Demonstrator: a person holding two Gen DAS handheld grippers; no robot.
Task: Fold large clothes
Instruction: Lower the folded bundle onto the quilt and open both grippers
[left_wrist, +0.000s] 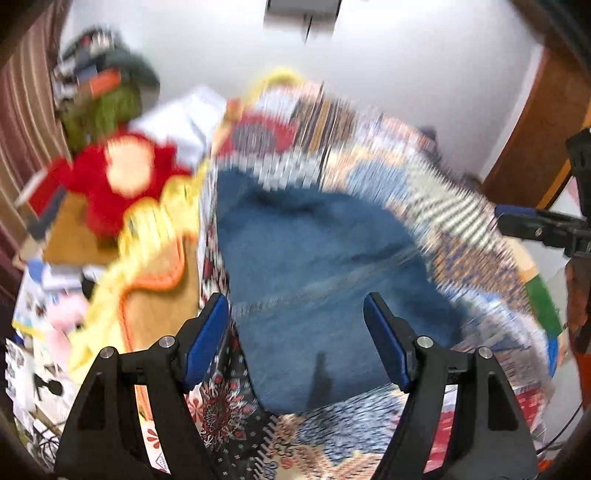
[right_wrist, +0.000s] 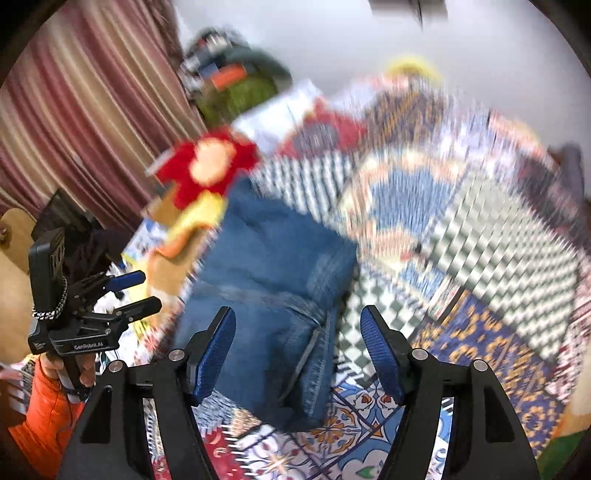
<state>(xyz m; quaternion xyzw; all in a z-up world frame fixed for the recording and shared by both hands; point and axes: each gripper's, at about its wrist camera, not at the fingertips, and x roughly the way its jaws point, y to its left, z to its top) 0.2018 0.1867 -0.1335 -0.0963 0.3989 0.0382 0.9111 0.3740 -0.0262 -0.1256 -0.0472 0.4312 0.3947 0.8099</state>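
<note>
Folded blue jeans (left_wrist: 325, 280) lie on a patchwork bedspread (left_wrist: 436, 184), blurred by motion. They also show in the right wrist view (right_wrist: 273, 306). My left gripper (left_wrist: 297, 332) is open and empty, its blue pads above the near part of the jeans. It also shows at the left of the right wrist view (right_wrist: 138, 291), held by a hand in an orange sleeve. My right gripper (right_wrist: 298, 345) is open and empty above the jeans' near right edge. Its tip shows at the right of the left wrist view (left_wrist: 524, 221).
A red and yellow plush toy (left_wrist: 125, 177) and a yellow cloth (left_wrist: 147, 251) lie left of the jeans. Striped curtains (right_wrist: 74, 122) hang at the left. A cluttered pile with a green item (left_wrist: 107, 107) stands at the back left. A wooden door (left_wrist: 535, 140) stands at the right.
</note>
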